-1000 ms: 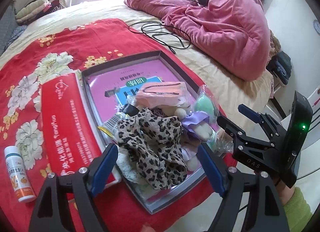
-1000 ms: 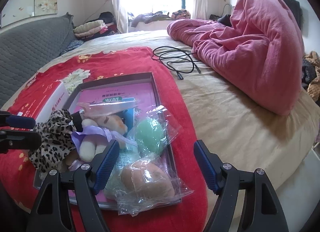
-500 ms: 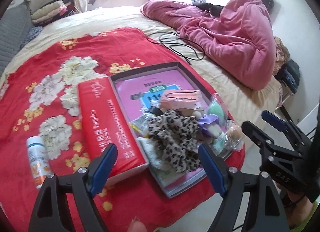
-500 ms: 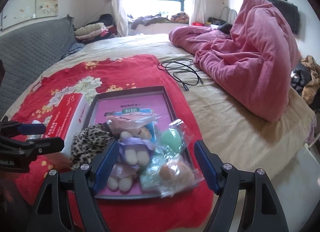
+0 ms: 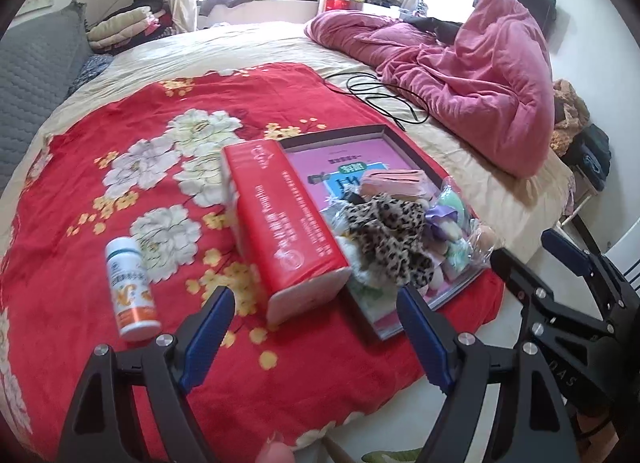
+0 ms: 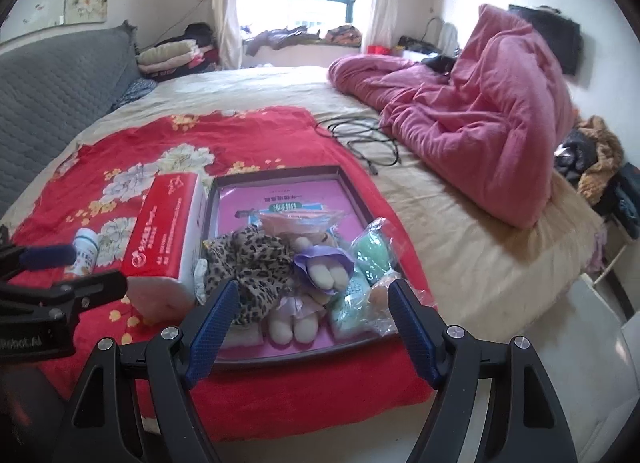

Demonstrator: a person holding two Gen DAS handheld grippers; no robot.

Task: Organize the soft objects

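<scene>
Both tools hang released above the bed's near edge, nothing between their blue pads: left tool, right tool. Soft things sit heaped in the tray on the red blanket: a leopard cloth at 9 o'clock of the pile, a plush toy in the middle, bagged sponges at 3 o'clock. A red box lies touching the tray's 9 o'clock side; a bottle lies farther out that way.
</scene>
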